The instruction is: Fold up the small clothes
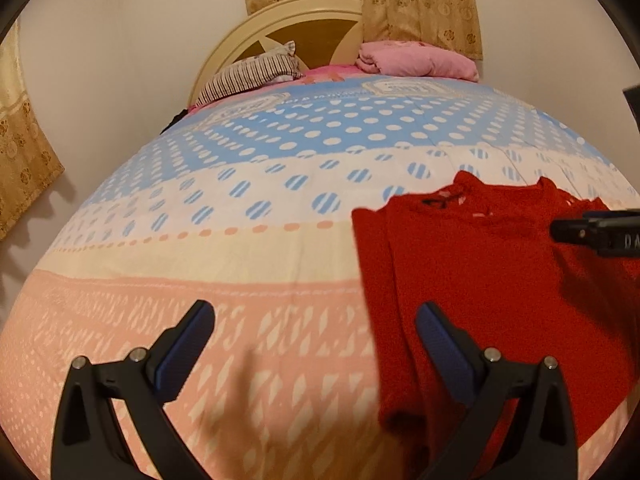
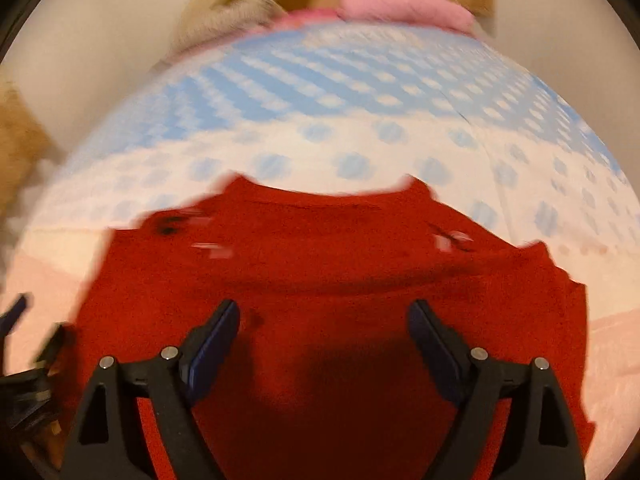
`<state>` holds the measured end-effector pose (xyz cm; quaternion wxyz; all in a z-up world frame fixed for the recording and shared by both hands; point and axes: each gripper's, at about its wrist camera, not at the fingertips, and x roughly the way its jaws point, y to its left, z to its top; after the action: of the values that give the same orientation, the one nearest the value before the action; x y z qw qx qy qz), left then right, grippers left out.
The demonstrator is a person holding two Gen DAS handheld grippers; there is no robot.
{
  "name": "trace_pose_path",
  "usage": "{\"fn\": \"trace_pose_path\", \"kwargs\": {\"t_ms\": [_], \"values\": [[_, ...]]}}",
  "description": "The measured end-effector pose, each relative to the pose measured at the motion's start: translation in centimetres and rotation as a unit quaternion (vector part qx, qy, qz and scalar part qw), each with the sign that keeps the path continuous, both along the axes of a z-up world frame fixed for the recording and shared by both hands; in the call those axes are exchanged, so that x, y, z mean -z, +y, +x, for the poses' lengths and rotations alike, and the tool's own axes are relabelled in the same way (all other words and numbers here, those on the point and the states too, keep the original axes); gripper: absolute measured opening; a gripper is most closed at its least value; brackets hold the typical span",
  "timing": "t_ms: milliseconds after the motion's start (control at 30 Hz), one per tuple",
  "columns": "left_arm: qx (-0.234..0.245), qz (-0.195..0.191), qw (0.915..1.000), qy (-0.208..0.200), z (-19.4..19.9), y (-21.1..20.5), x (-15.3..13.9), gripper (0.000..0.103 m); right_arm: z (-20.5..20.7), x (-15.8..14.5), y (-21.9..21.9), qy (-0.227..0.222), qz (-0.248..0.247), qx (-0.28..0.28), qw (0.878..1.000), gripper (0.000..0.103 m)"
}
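Now both grippers hang with jaws wide and empty: the left gripper (image 1: pixel 314 316) beside, the right gripper (image 2: pixel 324 312) over the red top (image 2: pixel 320 264) lying flat on the bedspread (image 1: pixel 200 216). It looks soft, light, floppy knit; pinch an edge or hem corner.

Two wrist cameras look down and forward along their jaws over one bed (image 1: pixel 248 264).

The left wrist view sits to the left, over the bare pink end of the bedspread, with the red garment (image 1: pixel 492 280) at its right and the headboard (image 1: pixel 320 16) far ahead. The right wrist view hangs nearer, directly above the garment (image 2: pixel 328 280), blurred. Both share the garment, the dotted blue bedding, the pink pillow (image 1: pixel 420 60) and each other's gripper at the edge.
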<state>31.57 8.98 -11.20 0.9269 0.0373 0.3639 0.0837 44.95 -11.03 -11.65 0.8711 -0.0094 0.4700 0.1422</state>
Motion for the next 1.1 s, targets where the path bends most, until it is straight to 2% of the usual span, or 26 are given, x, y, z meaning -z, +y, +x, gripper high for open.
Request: {"fn": "trace_pose_path", "kwargs": {"t_ms": [67,133,200,267,333,400,500,567,667,733,767,1000,1100], "values": [[0.006,-0.022,0.9997,0.000,-0.1,0.2,-0.1,0.103,-1.0,-0.3,2.1,-0.004,-0.012,-0.037,0.999,0.068],[0.013,-0.032,0.9994,0.001,-0.1,0.3,-0.3,0.103,-1.1,-0.2,3.8,0.000,-0.007,-0.069,0.998,0.067],[0.012,-0.038,0.9992,-0.001,-0.2,0.6,-0.3,0.103,-0.8,-0.4,4.8,-0.028,-0.035,-0.077,0.996,0.066],[0.014,-0.045,0.9989,0.003,0.0,1.0,-0.3,0.103,0.3,-0.2,4.7,-0.027,-0.030,-0.085,0.996,0.066],[0.025,-0.037,0.9990,-0.001,0.8,1.1,-1.2,0.101,2.1,0.5,3.3,-0.001,-0.028,-0.083,0.996,0.066],[0.048,-0.033,0.9982,-0.014,1.3,0.8,-2.4,0.101,2.1,-0.2,2.0,-0.015,-0.039,-0.072,0.997,0.066],[0.087,-0.060,0.9943,-0.011,3.1,0.4,-3.4,0.100,2.2,-1.9,-2.1,-0.019,-0.020,-0.046,0.999,0.066],[0.090,-0.073,0.9933,0.004,4.6,0.3,-3.0,0.091,2.3,-3.0,-5.9,-0.025,-0.013,-0.018,0.999,0.066],[0.090,-0.091,0.9913,0.030,6.5,-0.2,-2.0,0.081,2.8,-3.9,-12.1,-0.012,0.022,0.046,0.999,0.066],[0.088,-0.101,0.9900,0.044,7.4,-0.7,-1.3,0.068,3.0,-3.7,-14.6,-0.003,0.038,0.067,0.997,0.066],[0.090,-0.100,0.9896,0.050,7.7,-1.1,-1.0,0.066,2.9,-3.5,-15.5,0.003,0.044,0.068,0.997,0.066],[0.097,-0.062,0.9881,0.102,9.4,-3.3,1.0,0.066,3.2,-0.9,-15.5,0.021,0.039,0.053,0.998,0.065],[0.104,-0.047,0.9873,0.110,9.7,-3.7,1.2,0.065,3.8,0.7,-15.2,0.030,0.011,0.053,0.998,0.058]]}}
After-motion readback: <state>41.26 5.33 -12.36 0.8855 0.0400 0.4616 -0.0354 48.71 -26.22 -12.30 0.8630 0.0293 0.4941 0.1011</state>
